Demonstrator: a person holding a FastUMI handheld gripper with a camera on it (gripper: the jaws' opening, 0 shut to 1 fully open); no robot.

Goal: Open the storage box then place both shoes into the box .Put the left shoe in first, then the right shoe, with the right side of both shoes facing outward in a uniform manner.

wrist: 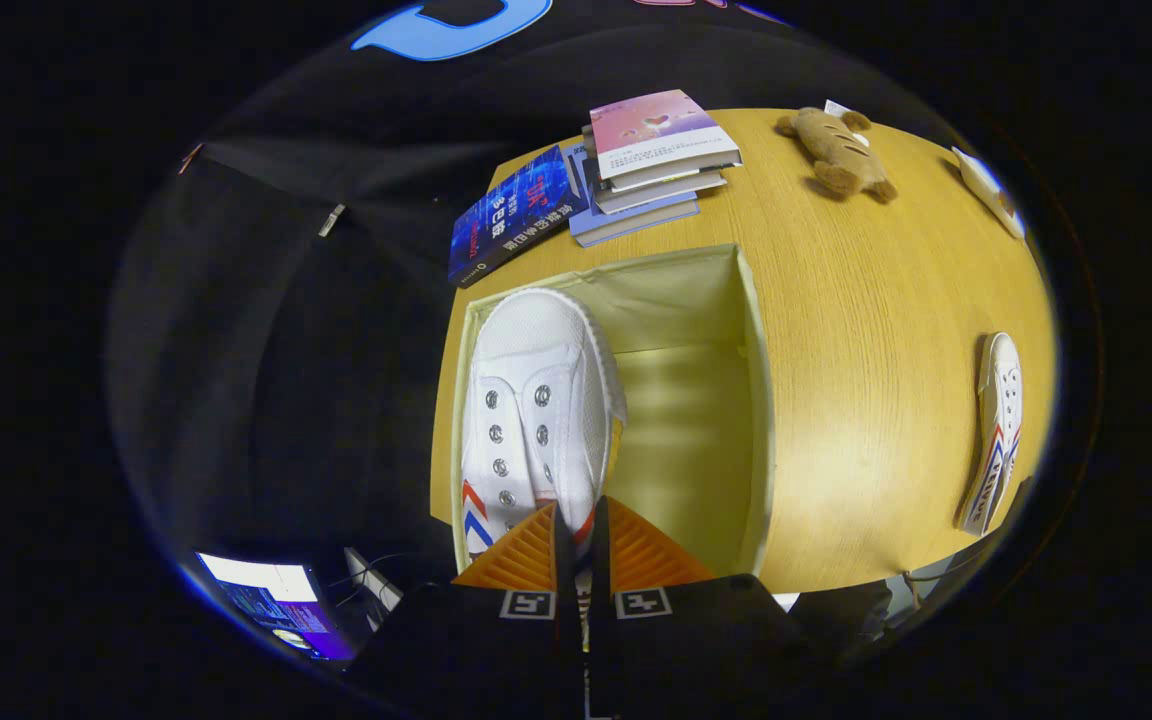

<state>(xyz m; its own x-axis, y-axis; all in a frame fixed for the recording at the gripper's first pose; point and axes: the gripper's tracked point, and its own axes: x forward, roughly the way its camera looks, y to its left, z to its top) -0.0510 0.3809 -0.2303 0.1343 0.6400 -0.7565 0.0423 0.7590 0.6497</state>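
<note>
While pointing steeply down, the gripper jaws clamp a white shoe inside the open storage box.

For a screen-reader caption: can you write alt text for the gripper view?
The tool, shut on a white shoe, holds it over the open storage box on a wooden table. A second shoe lies beside the box.

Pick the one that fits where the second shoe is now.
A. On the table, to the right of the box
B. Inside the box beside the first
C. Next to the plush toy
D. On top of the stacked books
A: while the gripper holds one shoe over the open box, the other shoe lies on the table to the box's right.
</note>
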